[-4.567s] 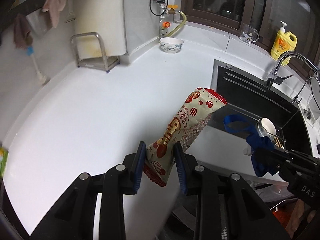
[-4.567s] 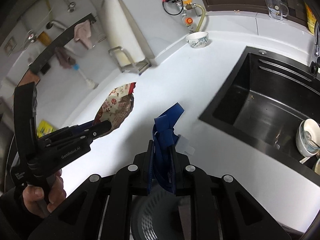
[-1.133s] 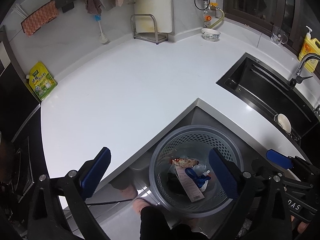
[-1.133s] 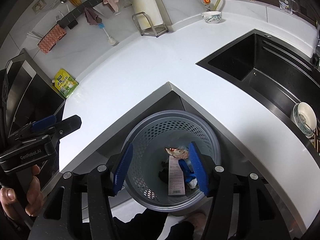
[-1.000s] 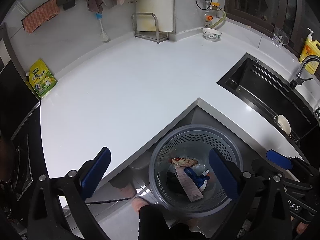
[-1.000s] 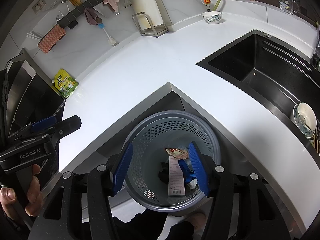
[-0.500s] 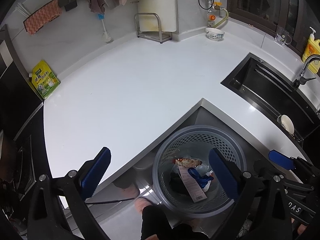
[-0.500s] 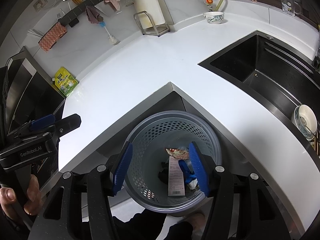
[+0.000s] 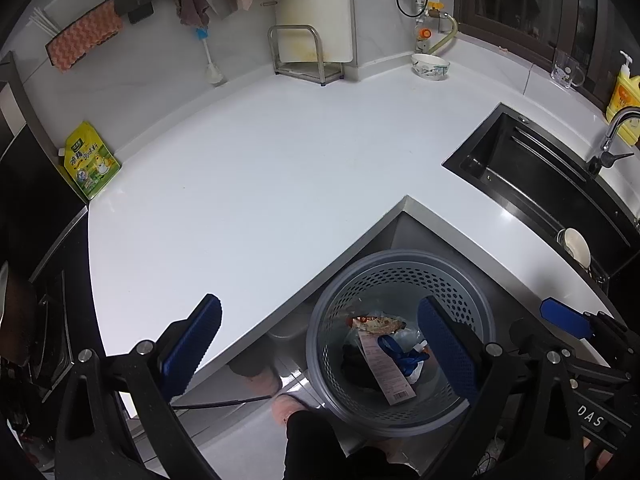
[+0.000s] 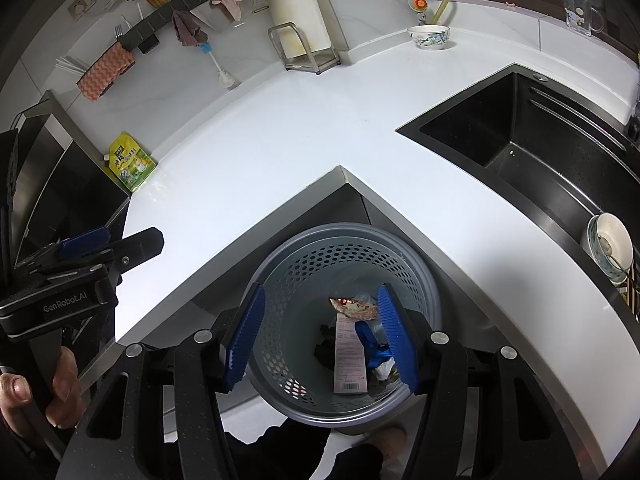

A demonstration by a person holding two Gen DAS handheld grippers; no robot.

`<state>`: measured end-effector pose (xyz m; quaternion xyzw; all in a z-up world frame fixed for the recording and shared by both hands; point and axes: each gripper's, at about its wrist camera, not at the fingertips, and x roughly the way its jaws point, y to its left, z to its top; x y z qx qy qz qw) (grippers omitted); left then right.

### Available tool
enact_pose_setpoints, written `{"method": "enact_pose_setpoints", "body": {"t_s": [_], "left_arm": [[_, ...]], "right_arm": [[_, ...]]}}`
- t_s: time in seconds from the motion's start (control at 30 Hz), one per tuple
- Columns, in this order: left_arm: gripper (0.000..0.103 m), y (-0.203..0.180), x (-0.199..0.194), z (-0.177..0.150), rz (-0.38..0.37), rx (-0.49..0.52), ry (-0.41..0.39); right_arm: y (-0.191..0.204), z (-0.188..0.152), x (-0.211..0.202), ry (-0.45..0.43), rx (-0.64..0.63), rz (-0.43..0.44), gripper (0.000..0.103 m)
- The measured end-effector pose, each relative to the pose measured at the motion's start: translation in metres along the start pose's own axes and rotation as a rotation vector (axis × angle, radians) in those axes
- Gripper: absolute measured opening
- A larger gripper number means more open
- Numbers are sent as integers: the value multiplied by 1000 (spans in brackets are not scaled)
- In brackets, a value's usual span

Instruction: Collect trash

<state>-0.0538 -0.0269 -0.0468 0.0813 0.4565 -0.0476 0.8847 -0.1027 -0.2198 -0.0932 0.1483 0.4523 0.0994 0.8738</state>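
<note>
Both my grippers, left (image 9: 316, 344) and right (image 10: 320, 334), now hold jaws wide and empty; red-printed snack wrapper (image 10: 354, 307) and blue plastic strip (image 10: 370, 342), earlier gripped, lie in the grey perforated bin (image 10: 424, 276) below the white bench's (image 9: 260, 184) inner corner: collection apparently complete.

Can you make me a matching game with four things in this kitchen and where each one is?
Things:
1. red-and-white snack wrapper
2. yellow-green pouch
3. white patterned bowl
4. yellow soap bottle

Places:
A. beside the faucet
B. counter's far left edge
C. inside the grey perforated bin
D. back corner, under the hose

Pairs: 1-C, 2-B, 3-D, 4-A
</note>
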Motion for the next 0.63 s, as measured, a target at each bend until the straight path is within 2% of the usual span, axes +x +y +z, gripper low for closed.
{"method": "enact_pose_setpoints", "body": {"t_s": [0.63], "left_arm": [[97, 0, 4, 0, 6, 2, 11]], "right_arm": [[0, 0, 1, 1, 1, 0, 56]]}}
